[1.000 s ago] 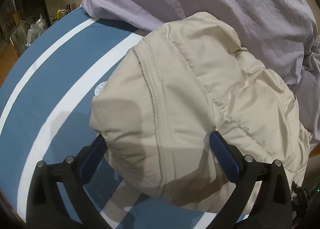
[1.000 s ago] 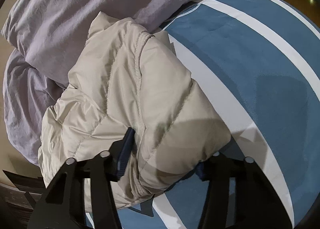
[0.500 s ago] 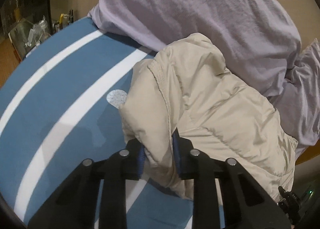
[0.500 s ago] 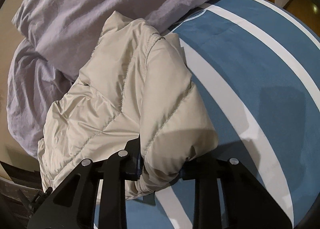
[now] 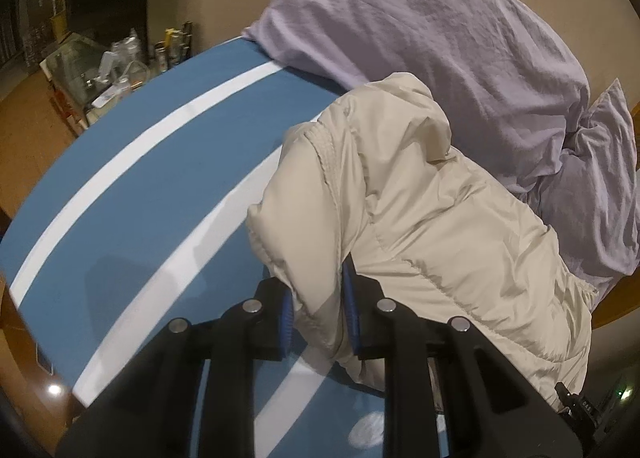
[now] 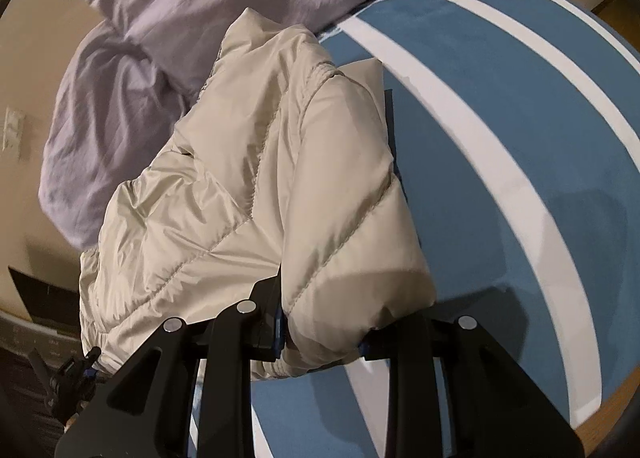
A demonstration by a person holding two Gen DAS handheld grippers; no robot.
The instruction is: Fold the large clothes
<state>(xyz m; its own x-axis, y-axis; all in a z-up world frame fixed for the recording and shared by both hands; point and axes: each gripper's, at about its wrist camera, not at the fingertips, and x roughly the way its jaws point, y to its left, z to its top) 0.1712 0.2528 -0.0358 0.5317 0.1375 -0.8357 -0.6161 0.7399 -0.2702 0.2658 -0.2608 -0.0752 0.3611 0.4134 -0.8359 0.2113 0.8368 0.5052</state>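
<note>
Since a second ago both your grippers have gone from wide open around the jacket to clamped on it. Your left gripper (image 5: pixel 318 308) has its blue pads drawn in tight, with a narrow pinch of beige fabric squeezed between them. Your right gripper (image 6: pixel 320 328) holds a thicker roll of the same garment, so its fingers stand further apart; the right-hand pad is mostly buried under the fabric, so contact on that side is probable rather than confirmed. The white round mark on the cover, beside the jacket's edge half a second ago, now sits low in the left view, near the gripper body.

The beige puffer jacket (image 5: pixel 420 218) lies bunched on the bed, its near edge in your grips and its far end pressed against the lilac pillows (image 5: pixel 440 18). The shell is smooth and faintly glossy, quilted into padded channels by raised stitch lines, with a ribbed seam running along the fold. The bulk is rounded and pillowy, creased where the pads bite.

The bedcover (image 5: pixel 160 186) is matte blue with broad white stripes, flat and taut. The pillows are soft, crumpled cotton-like cloth. A cluttered shelf (image 5: pixel 112 66) stands beyond the bed's far corner
</note>
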